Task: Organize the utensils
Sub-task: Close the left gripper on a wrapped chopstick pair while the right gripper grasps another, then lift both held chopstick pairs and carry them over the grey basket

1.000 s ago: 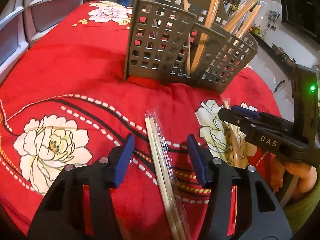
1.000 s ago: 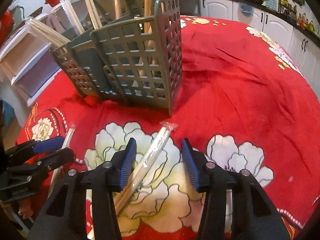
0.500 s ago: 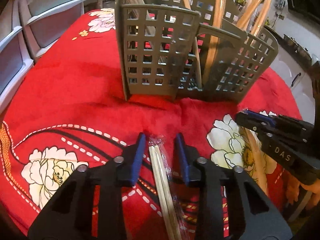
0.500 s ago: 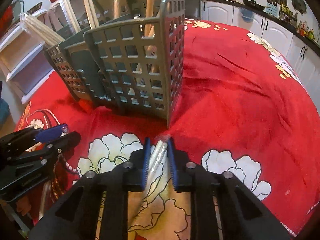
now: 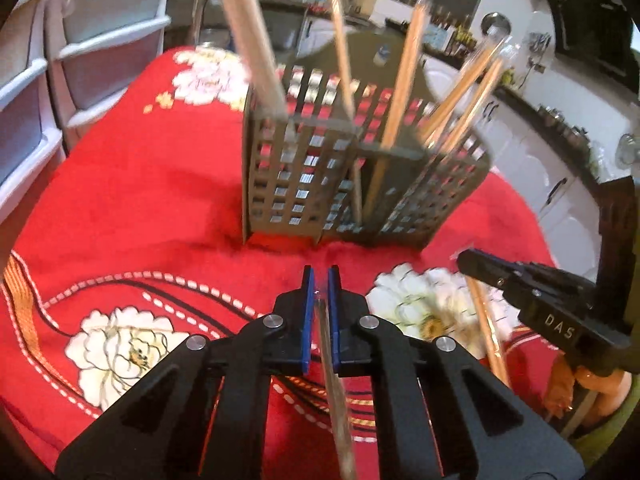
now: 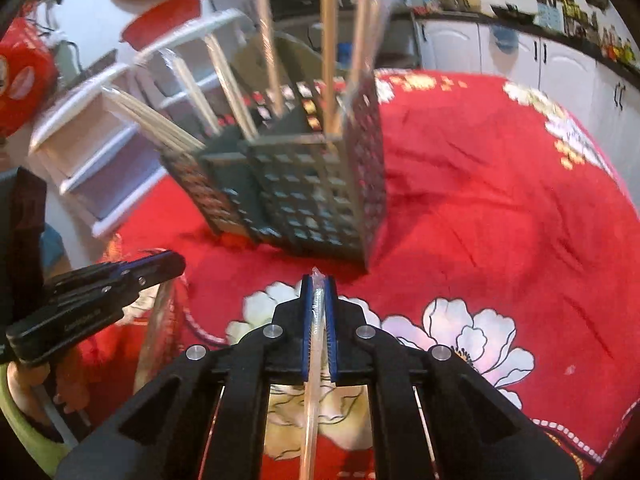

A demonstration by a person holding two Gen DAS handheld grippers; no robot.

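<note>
A wrapped pair of chopsticks lies pinched between the blue pads of the left gripper at the lower centre of the left wrist view; its long axis runs from the bottom edge of the frame up through the narrow slot, its tip pointing toward the grey slotted utensil holder at the frame's centre. The jaws are closed tight on the clear sleeve, with almost no gap either side. In the right wrist view a second wrapped pair of chopsticks sits the same way in the right gripper, running lengthwise along the fingers, its crinkled wrapper end poking just past the pads toward the holder; those jaws are likewise clamped narrow on it. The lower ends of both pairs are blurred, so whether they are clear of the cloth is hard to say. Each gripper also shows from the side in the other's view, at the right edge and the left edge, with its pair slanting down from it. The holder stands upright on the red floral tablecloth, above the gripper tips in both frames, and several more chopsticks stand in its compartments, leaning outward at differing angles. White plastic drawers fill the upper left of the left view; white cabinets line the upper right of the right view.
</note>
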